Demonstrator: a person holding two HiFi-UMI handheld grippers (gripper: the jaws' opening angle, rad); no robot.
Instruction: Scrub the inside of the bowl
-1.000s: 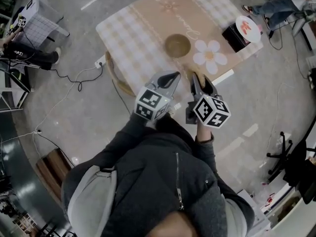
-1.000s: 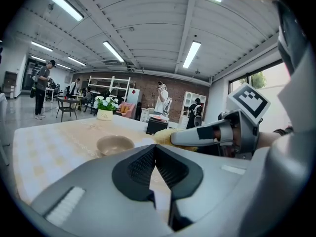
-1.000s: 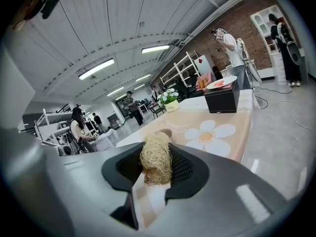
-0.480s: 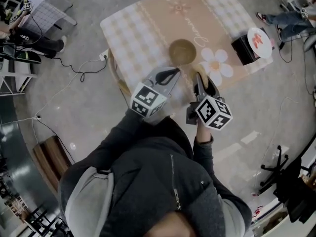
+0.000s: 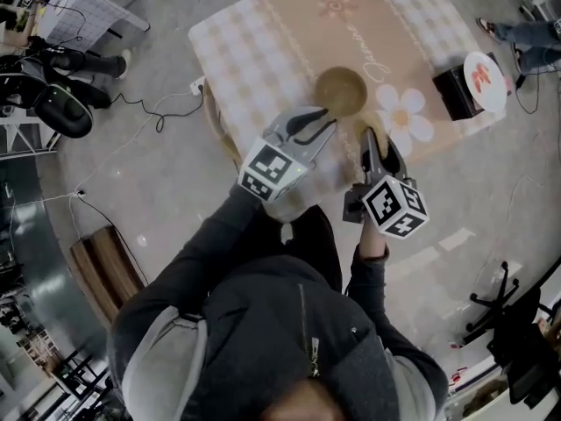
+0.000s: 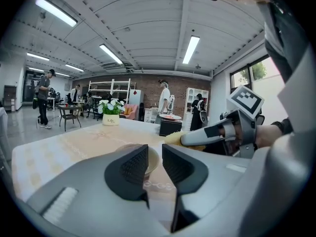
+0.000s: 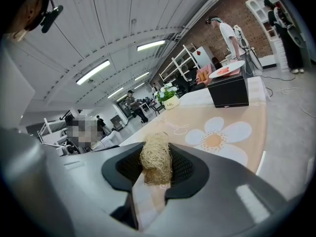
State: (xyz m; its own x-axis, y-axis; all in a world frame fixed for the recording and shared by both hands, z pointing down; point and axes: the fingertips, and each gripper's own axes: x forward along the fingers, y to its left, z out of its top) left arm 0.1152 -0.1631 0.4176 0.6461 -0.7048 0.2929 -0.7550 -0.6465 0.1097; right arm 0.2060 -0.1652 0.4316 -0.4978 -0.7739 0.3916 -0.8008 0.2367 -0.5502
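Since the bowl [image 5: 340, 89] has to be steadied before its inside can be scrubbed, the left gripper [image 5: 323, 121] is held low and pointed at the bowl's near-left side. Its jaws have just been opening and are parted only by a narrow gap. Nothing is gripped between the pads. Only the bowl's pale rim is seen through the gap in the left gripper view, beyond the jaw tips. That small opening is judged to be a preparation for taking the rim, though contact with the bowl cannot be confirmed from above.

The bowl itself is set upright near the middle of the table [image 5: 263, 42], on the checked cloth, just left of the printed daisy [image 5: 405, 117]. It appears empty.

The right gripper [image 5: 375, 140] is held to the right of the left one, over the near edge of the table and apart from the bowl. Its jaws are closed on a straw-coloured scrubber [image 7: 156, 164], which is pinched at its middle so that a tuft is left standing clear above the pads. A free working face is thus kept for rubbing, and the hard jaws can be kept off the bowl's wall.

Scrubbing is judged not yet begun, as the scrubber is not inside the bowl.
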